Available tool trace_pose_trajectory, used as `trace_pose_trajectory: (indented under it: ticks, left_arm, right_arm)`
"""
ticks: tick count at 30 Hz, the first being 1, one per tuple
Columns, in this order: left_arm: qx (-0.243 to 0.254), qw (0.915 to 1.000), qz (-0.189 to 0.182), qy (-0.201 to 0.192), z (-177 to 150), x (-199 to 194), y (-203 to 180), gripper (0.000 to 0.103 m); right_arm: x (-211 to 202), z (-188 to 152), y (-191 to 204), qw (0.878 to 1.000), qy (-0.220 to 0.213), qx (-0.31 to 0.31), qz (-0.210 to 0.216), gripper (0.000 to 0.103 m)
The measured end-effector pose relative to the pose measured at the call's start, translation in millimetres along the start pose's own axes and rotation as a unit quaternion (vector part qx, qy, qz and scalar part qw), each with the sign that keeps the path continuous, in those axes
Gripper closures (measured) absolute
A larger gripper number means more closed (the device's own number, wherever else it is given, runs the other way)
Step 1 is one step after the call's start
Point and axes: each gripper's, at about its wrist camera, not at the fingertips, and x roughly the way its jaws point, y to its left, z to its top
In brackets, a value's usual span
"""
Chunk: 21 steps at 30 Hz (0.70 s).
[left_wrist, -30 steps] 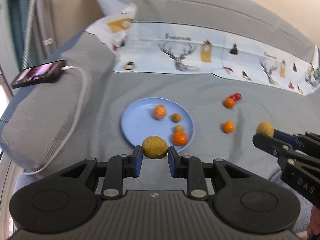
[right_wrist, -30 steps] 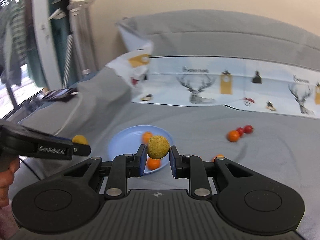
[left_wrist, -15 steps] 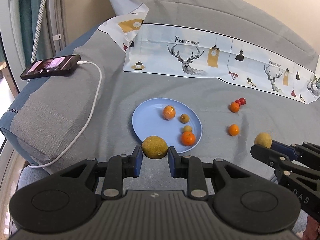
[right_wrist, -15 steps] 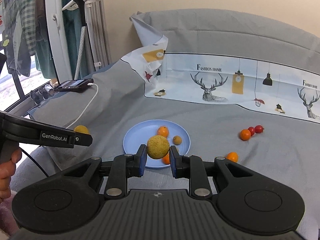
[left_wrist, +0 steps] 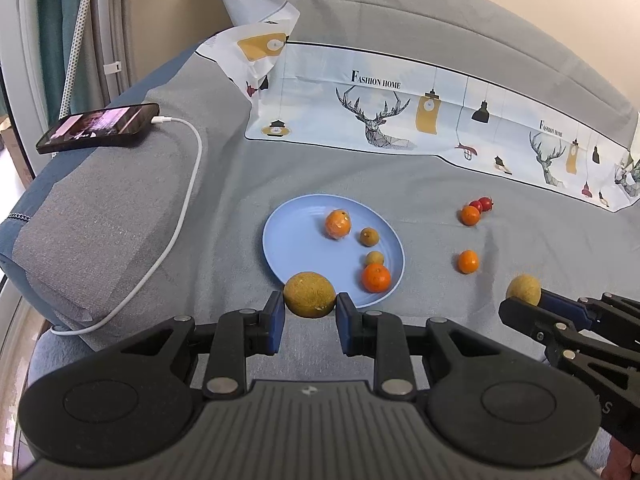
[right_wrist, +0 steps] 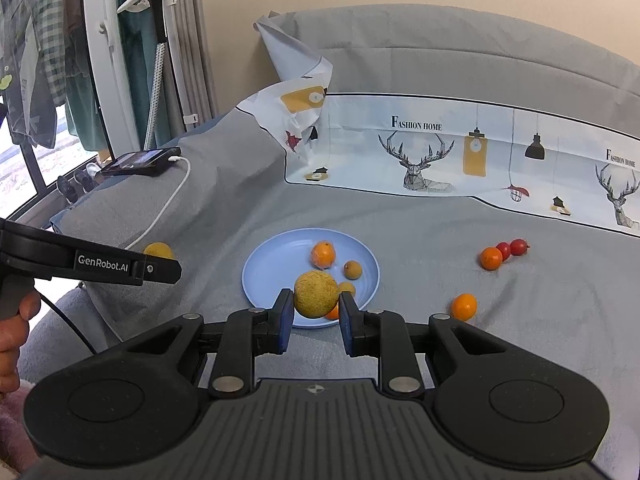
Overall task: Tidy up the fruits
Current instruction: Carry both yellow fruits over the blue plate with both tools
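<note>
Your left tongs (left_wrist: 310, 316) clamp a rough yellow-green fruit (left_wrist: 309, 294) just before the blue plate (left_wrist: 296, 236)'s near rim. Your right tongs (right_wrist: 312, 316) pinch a second yellow-green fruit (right_wrist: 316, 294) above that plate, which holds two tangerines and two small brown fruits. Beyond, on the grey sofa (left_wrist: 400, 172), lie two more tangerines and two red cherry tomatoes (left_wrist: 481, 204).

Four fruits lie on the plate (left_wrist: 288, 236) at the middle of the sofa seat (left_wrist: 440, 176); four more (left_wrist: 467, 261) lie right of it, and a phone (left_wrist: 98, 128) rests on the armrest (left_wrist: 100, 220) at left.
</note>
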Motion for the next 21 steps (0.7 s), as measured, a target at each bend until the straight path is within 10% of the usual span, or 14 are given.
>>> trace_pose_trajectory:
  ticks: [21]
  left_arm:
    - [-0.010,1.0000,0.000,0.002,14,14,3,0.072]
  right_arm:
    - [13,3,-3,1.000,0.009,0.004,-0.006,0.077]
